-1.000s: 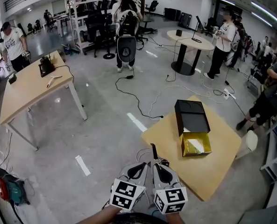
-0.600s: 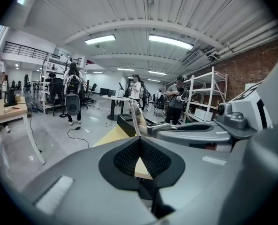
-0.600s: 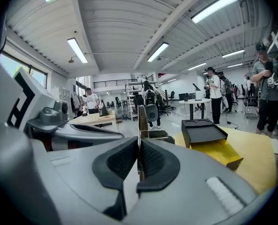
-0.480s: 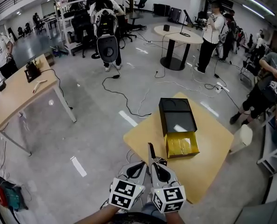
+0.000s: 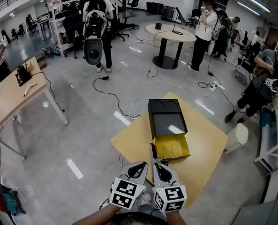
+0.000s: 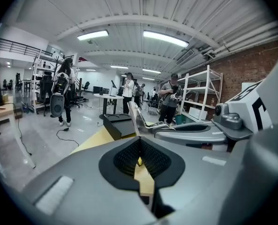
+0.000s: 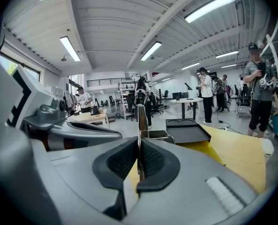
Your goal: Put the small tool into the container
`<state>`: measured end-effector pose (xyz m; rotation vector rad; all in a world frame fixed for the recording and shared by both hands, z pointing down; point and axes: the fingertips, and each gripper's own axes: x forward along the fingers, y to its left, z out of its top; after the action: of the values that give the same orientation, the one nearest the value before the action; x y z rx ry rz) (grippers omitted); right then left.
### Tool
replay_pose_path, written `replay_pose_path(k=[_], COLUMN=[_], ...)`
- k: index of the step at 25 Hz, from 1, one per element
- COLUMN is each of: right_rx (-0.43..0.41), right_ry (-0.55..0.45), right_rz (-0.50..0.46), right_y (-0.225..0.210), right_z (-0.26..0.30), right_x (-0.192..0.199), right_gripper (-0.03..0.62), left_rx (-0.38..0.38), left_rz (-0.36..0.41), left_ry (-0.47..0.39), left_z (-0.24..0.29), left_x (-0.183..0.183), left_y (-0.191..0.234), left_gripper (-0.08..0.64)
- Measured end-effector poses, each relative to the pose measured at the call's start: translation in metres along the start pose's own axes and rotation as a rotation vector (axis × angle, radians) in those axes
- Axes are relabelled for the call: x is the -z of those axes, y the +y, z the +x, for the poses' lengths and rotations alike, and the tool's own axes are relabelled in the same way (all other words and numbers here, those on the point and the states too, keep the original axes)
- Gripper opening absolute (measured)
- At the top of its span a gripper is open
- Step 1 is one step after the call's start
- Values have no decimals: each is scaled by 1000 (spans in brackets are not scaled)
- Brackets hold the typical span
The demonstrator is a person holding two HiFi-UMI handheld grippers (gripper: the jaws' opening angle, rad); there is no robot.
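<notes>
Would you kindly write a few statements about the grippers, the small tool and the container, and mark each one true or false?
1. The right gripper is shut on the small tool. True.
2. The small tool already lies inside the container. False: it stands up from the right gripper's jaws, short of the container.
3. The container sits open on the yellow table, with its gold inside showing. True.
4. The left gripper holds a second tool. False: its jaws are together with nothing between them.
</notes>
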<state>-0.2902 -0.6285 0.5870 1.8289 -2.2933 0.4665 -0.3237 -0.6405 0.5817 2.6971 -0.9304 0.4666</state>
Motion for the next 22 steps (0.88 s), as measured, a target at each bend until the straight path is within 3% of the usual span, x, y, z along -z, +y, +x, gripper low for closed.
replay_pose_path(k=[3, 5, 12, 18, 22], right_rx=[7, 11, 6, -4, -30], right_ry=[1, 4, 11, 28, 24], right_rz=[12, 23, 82, 217, 304], right_y=[-90, -176, -564, -890, -1101], right_z=[32, 43, 58, 55, 71], right_x=[5, 11, -57, -55, -104], right_gripper=[8, 8, 8, 8, 8], left_rx=[5, 7, -7, -31, -56], left_rz=[-1, 3, 3, 3, 3], left_ry=[0, 3, 21, 8, 23], left_z=[93, 172, 509, 785, 969], left_x=[-8, -16, -142, -201, -281], left_y=[-11, -40, -187, -332, -405], left_gripper=[8, 8, 8, 8, 8])
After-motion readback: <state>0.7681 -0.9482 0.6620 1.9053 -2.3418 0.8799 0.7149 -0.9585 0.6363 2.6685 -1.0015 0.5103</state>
